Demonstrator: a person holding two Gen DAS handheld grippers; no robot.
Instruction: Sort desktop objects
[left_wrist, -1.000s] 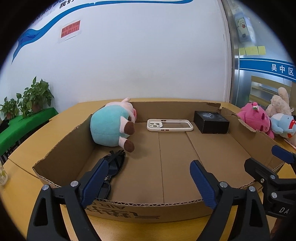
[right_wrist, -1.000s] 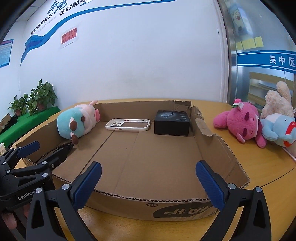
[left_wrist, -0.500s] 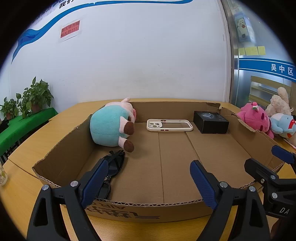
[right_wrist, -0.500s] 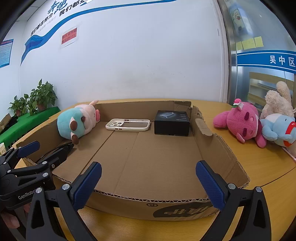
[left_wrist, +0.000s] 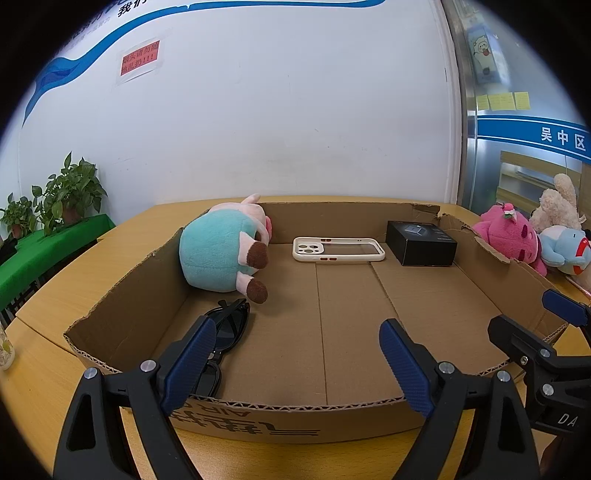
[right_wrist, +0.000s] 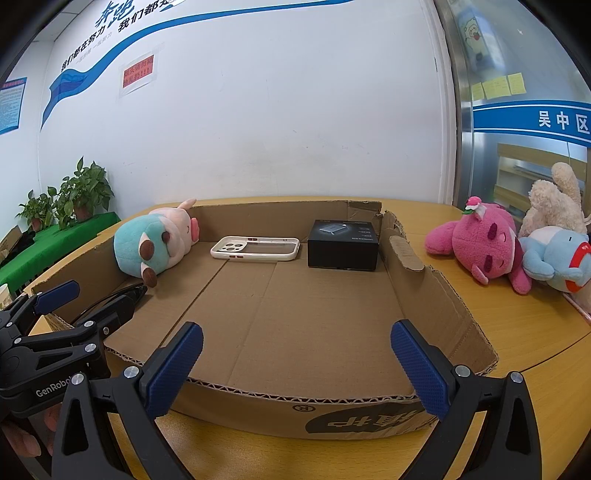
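Sitting in the cardboard box (left_wrist: 122, 295) are a teal and pink plush toy (left_wrist: 221, 251), a white phone case (left_wrist: 338, 250), a small black box (left_wrist: 421, 243) and dark sunglasses (left_wrist: 225, 332). Both the left gripper (left_wrist: 295, 365) and the right gripper (right_wrist: 295, 365) hang near the front edge with jaws wide apart, holding nothing. More soft toys (right_wrist: 491, 243) lie on the wooden table (right_wrist: 517, 332) beside the box.

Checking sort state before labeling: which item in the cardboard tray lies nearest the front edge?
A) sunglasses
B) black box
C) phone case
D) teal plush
A: the sunglasses lie at the front left of the tray, just in front of the teal plush, while the phone case and black box sit by the back wall.
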